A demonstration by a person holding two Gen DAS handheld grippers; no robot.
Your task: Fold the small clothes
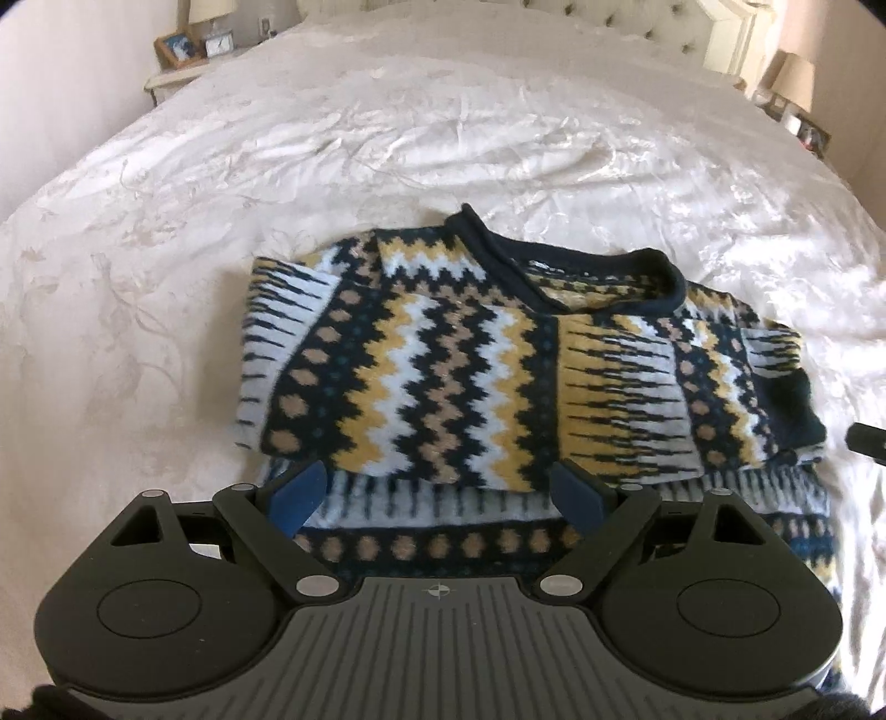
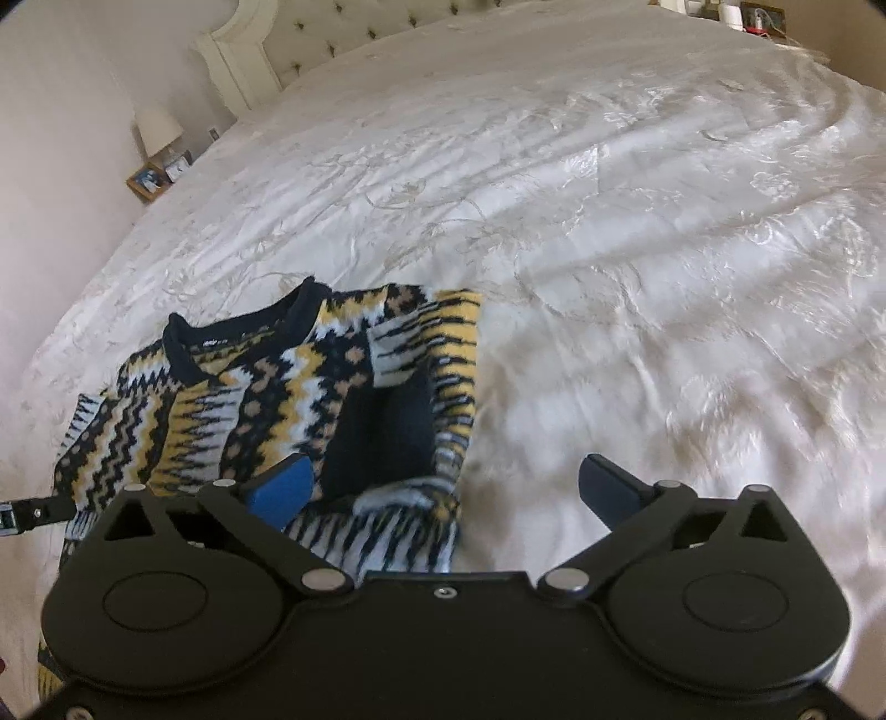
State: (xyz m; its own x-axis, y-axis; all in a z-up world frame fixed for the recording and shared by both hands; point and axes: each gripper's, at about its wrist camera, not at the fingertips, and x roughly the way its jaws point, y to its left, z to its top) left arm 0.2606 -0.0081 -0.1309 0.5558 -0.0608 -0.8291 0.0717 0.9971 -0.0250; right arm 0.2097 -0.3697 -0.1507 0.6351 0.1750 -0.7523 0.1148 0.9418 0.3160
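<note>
A patterned knit sweater in navy, yellow, white and tan lies on the white bedspread, both sleeves folded in over its chest, the navy collar at the far end. My left gripper hovers open over the sweater's lower half, nothing between its blue pads. In the right wrist view the sweater sits left of centre, a folded sleeve with a navy cuff on top. My right gripper is open above the sweater's right edge, empty. Its tip shows at the right edge of the left wrist view.
The bedspread stretches wide to the right of the sweater. A tufted headboard stands at the far end. A bedside table with a lamp and a photo frame is by the wall.
</note>
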